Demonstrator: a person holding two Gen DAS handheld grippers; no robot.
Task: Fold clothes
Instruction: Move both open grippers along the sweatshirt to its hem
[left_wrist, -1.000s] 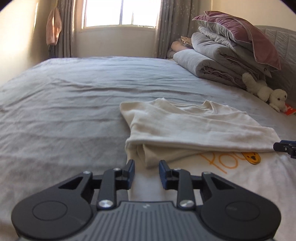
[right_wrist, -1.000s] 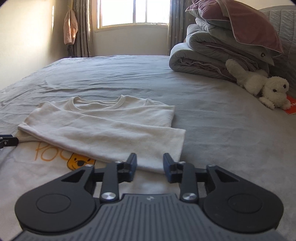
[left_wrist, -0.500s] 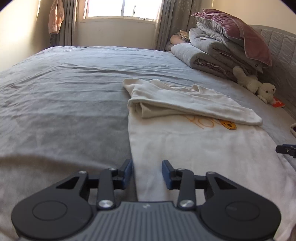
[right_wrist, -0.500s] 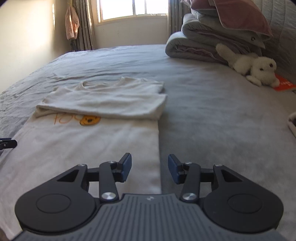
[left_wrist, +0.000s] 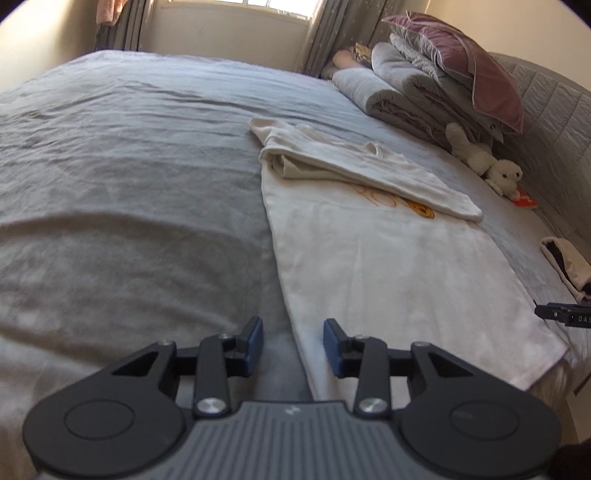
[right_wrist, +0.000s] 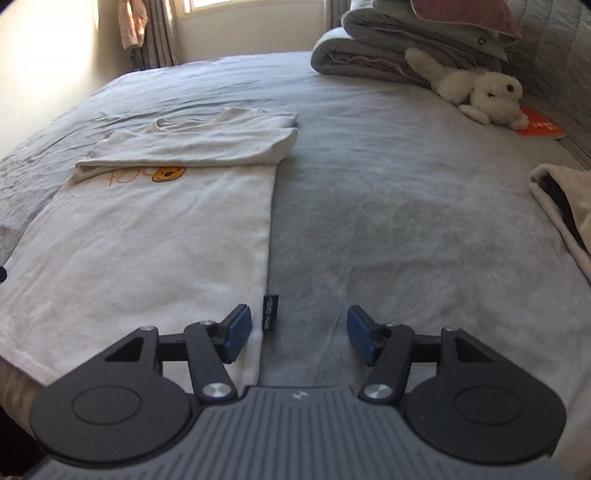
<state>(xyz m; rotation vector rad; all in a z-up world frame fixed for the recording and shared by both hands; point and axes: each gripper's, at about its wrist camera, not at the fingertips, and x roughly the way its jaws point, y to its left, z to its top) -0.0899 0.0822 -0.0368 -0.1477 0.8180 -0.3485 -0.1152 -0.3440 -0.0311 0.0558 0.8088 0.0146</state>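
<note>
Lying flat on the grey bedspread (left_wrist: 122, 192), the cream T-shirt (left_wrist: 388, 266) has its upper part — collar and sleeves — folded down over the chest, so that an orange print (right_wrist: 168, 173) peeks out just below the folded edge. The lower body of the shirt stretches toward the near edge of the bed, smooth and unfolded.

The left gripper (left_wrist: 293, 345) hovers over the shirt's left side edge near the hem, its blue-padded jaws spread apart with nothing pinched; the edge of the fabric runs between them, with bedspread under one pad and shirt under the other. These jaws have just been opening a little. The right gripper (right_wrist: 299, 334) sits at the shirt's opposite side edge, where a small dark label (right_wrist: 270, 312) sticks out from the seam. Its jaws have just been opening wider and now stand well apart — one pad over the shirt's edge, the other over bare bedspread, gripping nothing. In the left wrist view the tip of the right gripper shows at the far right, just beyond the shirt's corner.

At the head of the bed a stack of folded quilts (left_wrist: 406, 88) carries a mauve pillow (left_wrist: 476, 62), and a white plush dog (right_wrist: 476, 88) lies beside it next to an orange card (right_wrist: 539, 127). Another pale garment (right_wrist: 565, 206) lies at the right edge of the bed, well apart from the shirt. A window (left_wrist: 273, 3) with curtains stands beyond the bed.
</note>
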